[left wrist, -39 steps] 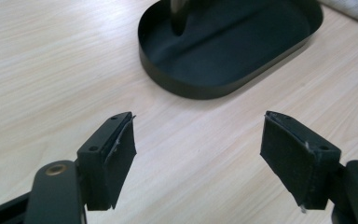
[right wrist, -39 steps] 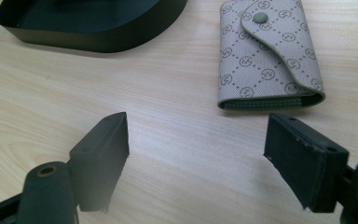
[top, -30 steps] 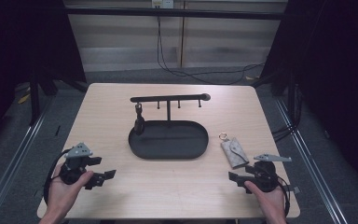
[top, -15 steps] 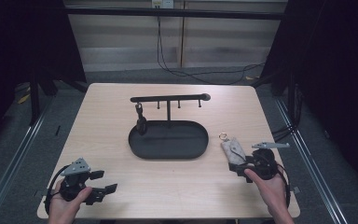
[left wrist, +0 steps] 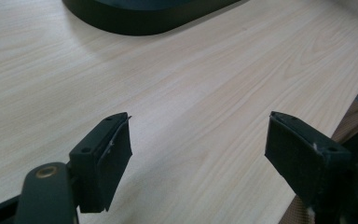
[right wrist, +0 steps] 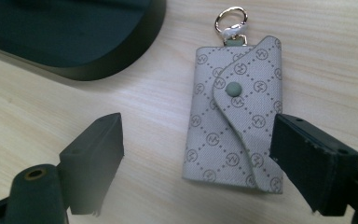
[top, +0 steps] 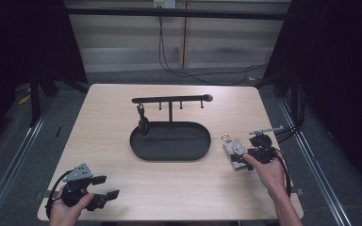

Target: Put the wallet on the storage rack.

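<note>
At the table's near left corner the left gripper (top: 104, 194) sits in the person's left hand (top: 68, 209), its 2 jaws spread wide apart over bare wood (left wrist: 191, 93) with nothing between them. Ahead of it and off to its right lies the black oval tray (top: 170, 141), from which a T-shaped rack (top: 170, 100) rises; 1 small dark object (top: 143, 123) hangs from the rack's left end over the tray. Further right, just beside the tray's right end, the grey patterned key pouch (right wrist: 235, 116) lies flat on the table, snap flap closed, its metal clasp ring (right wrist: 230, 19) pointing away from the right gripper (right wrist: 198, 161). That gripper's jaws stand apart. The pouch's near end sits between them, close against the right-hand jaw, not pinched.
</note>
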Motion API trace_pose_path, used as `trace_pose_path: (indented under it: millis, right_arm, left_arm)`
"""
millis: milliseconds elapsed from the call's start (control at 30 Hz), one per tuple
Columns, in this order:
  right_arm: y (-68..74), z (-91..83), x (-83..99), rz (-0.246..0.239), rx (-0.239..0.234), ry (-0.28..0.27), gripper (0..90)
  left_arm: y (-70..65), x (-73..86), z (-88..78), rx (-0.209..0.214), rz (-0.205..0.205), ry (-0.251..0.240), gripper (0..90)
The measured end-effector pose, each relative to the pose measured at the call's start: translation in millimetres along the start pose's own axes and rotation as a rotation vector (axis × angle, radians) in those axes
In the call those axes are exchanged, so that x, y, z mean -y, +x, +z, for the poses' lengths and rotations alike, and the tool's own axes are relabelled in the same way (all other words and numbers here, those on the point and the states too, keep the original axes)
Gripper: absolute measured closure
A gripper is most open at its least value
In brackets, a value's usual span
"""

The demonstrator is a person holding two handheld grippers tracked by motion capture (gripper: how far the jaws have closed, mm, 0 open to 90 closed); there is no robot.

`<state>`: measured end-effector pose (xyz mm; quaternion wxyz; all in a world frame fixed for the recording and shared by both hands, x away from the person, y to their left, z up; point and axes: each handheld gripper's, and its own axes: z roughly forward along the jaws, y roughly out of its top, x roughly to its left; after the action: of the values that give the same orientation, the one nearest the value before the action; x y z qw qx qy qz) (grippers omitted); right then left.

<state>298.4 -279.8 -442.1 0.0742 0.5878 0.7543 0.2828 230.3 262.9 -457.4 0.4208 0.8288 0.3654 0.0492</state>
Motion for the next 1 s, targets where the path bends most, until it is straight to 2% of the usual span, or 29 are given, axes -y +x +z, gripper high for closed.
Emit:
trace_pose_path:
  millis: [133,233,267,433,533,600,700,800,1000]
  right_arm:
    - [-6.8,9.0,-7.4,0.019,0.015,0.053,17.2]
    - [-12.8,16.0,-14.4,0.022,0.054,0.098,17.3]
    - [-14.3,17.7,-16.7,0.026,0.054,0.104,17.9]
    - [-18.0,26.8,-26.5,0.015,0.096,0.147,20.7]
    - [-19.4,30.5,-30.7,0.01,0.108,0.166,20.9]
    - [-19.6,33.9,-31.2,-0.006,0.119,0.187,20.9]
    - [-20.5,41.2,-31.2,-0.009,0.129,0.223,19.6]
    - [-17.8,47.2,-33.0,-0.012,0.123,0.226,19.4]
    - [-13.8,57.0,-33.8,-0.028,0.125,0.25,21.4]
  left_arm:
    - [2.6,-1.3,0.2,0.001,-0.001,-0.004,22.0]
    - [4.3,-1.4,1.2,0.009,-0.003,-0.001,21.9]
    - [4.1,-1.6,1.7,0.011,-0.002,-0.001,22.0]
    - [3.8,-2.2,2.1,0.022,0.005,0.005,21.9]
    - [3.6,-1.9,1.1,0.023,-0.001,-0.006,22.0]
    - [3.0,-2.6,-0.7,0.018,0.011,-0.014,21.9]
    - [3.0,-3.3,-2.0,0.025,0.015,-0.018,22.0]
    - [3.5,-2.7,-1.8,0.023,0.005,-0.022,21.9]
    - [3.8,-3.0,-0.8,0.029,0.014,-0.014,21.9]
